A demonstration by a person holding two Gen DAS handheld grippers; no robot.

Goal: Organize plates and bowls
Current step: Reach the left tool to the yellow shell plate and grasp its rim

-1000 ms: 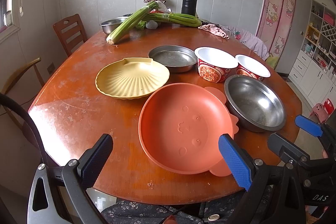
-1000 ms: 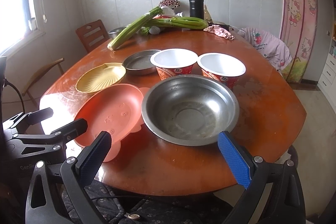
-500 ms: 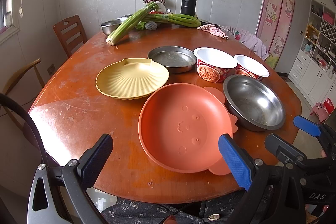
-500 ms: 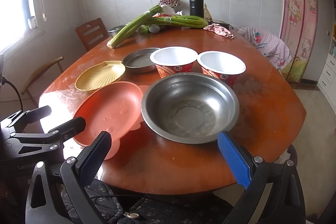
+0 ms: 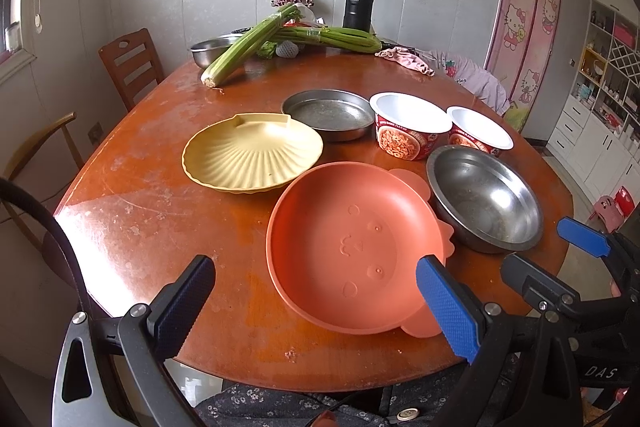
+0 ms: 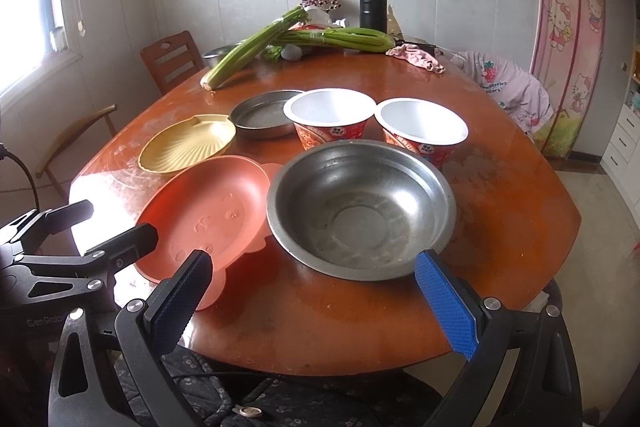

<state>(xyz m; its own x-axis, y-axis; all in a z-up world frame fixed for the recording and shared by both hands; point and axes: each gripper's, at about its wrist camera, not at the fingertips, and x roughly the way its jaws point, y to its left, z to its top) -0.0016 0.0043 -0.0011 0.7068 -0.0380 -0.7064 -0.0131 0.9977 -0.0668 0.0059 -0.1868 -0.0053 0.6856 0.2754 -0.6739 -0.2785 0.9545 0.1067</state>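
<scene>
An orange plate (image 5: 352, 247) lies at the near table edge, also in the right wrist view (image 6: 208, 215). A steel bowl (image 5: 484, 199) sits to its right (image 6: 360, 215). Behind are a yellow shell plate (image 5: 252, 155), a flat steel dish (image 5: 328, 113) and two red-and-white paper bowls (image 5: 412, 131) (image 5: 478, 133). My left gripper (image 5: 316, 303) is open and empty, just short of the orange plate. My right gripper (image 6: 312, 299) is open and empty, just short of the steel bowl.
Celery bunches (image 5: 248, 45), a steel bowl (image 5: 210, 49), a black flask (image 5: 357, 3) and a pink cloth (image 5: 406, 61) lie at the far end of the round wooden table (image 5: 140, 211). Wooden chairs (image 5: 130, 65) stand at the left.
Both grippers have edged slightly forward toward the dishes. Nothing on the table has moved.
</scene>
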